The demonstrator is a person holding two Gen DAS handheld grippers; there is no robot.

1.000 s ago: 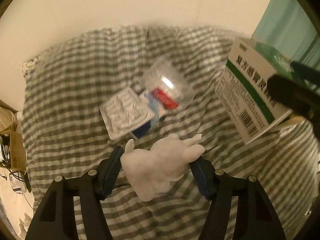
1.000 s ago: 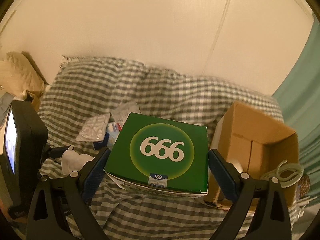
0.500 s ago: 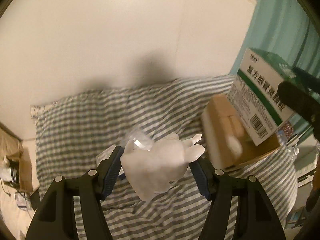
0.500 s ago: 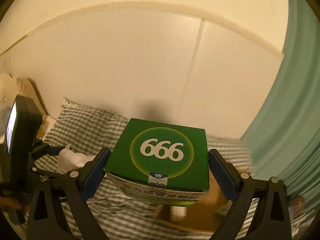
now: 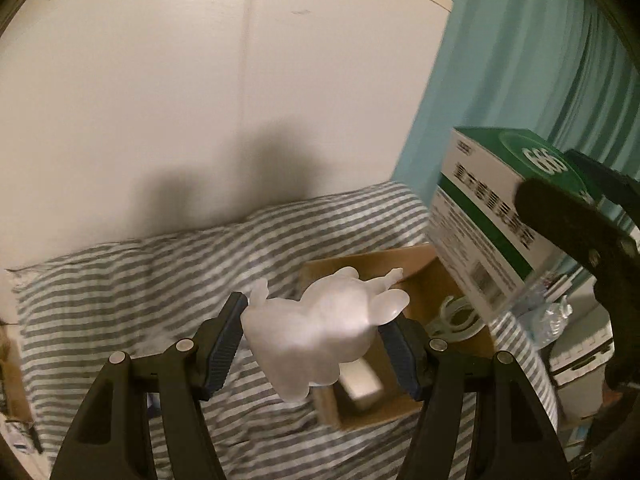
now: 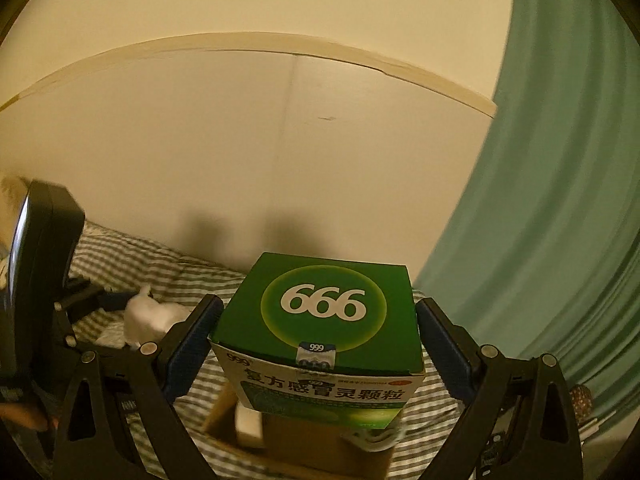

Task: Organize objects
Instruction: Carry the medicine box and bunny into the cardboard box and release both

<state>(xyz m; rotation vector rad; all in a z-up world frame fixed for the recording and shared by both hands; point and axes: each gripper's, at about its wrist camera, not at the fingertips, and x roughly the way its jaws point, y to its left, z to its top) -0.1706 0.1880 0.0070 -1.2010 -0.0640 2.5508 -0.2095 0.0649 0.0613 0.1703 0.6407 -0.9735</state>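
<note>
My left gripper (image 5: 316, 330) is shut on a white translucent rabbit figure (image 5: 320, 332) and holds it in the air over the near left part of an open cardboard box (image 5: 404, 280). My right gripper (image 6: 316, 340) is shut on a green and white medicine box (image 6: 320, 320) marked 999, held above the same cardboard box (image 6: 300, 436). In the left wrist view the medicine box (image 5: 488, 216) is at the right. In the right wrist view the rabbit (image 6: 148, 316) is at the left.
The cardboard box rests on a grey and white checked bedspread (image 5: 140, 280) and holds a small white box (image 5: 360, 390) and a white plastic ring piece (image 5: 460, 316). A pale wall (image 5: 200, 80) stands behind. A teal curtain (image 6: 560, 200) hangs at the right.
Both grippers rose and swung right, from over the loose items on the bed to above the cardboard box, each keeping its object.
</note>
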